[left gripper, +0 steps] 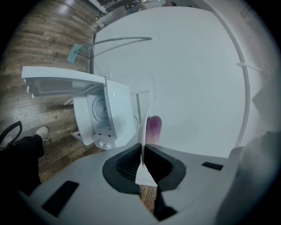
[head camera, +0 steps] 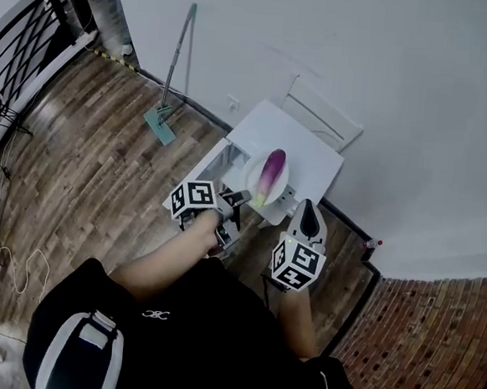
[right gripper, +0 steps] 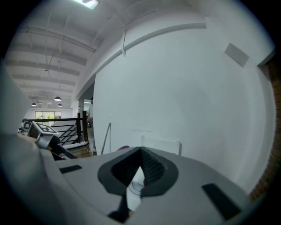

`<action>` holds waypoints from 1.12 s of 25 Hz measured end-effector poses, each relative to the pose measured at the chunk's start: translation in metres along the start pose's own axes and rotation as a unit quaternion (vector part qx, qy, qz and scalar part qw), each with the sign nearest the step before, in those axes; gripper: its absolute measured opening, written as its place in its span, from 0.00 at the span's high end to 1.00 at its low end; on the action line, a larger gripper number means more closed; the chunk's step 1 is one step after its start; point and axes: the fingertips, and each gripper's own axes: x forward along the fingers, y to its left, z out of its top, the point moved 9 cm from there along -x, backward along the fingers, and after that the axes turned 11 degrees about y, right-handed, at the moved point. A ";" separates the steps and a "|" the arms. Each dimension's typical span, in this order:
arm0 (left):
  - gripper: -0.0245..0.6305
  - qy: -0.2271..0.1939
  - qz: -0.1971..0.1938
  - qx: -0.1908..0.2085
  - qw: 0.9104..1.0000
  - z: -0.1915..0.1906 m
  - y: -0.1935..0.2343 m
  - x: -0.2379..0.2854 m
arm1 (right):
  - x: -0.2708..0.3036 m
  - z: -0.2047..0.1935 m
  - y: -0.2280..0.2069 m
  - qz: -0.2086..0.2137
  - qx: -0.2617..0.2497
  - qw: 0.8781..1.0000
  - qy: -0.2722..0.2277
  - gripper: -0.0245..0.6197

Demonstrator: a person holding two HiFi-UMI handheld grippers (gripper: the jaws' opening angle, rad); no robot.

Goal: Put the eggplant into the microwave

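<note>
Wood-plank floor (head camera: 102,178) and a bare white wall (head camera: 379,74) are shown, with the microwave (left gripper: 103,116) set against the wall, its door swung open. The eggplant (head camera: 270,173) is seen lying loose on a white plate (head camera: 251,184), carried close to the microwave but outside the cavity. The left gripper (left gripper: 142,151) is clenched on the plate's thin rim. The right gripper (right gripper: 139,165) appears clamped on the opposite rim. Risks are judged as follows: uneven hands could tilt the plate and roll the eggplant off, the rim could slip from the pads, or the plate could strike the door on entry.
</note>
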 end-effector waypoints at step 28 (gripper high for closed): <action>0.93 -0.148 0.013 -0.077 0.986 -0.062 0.110 0.035 | 0.042 -0.072 -0.030 0.210 -0.073 0.974 0.051 0.95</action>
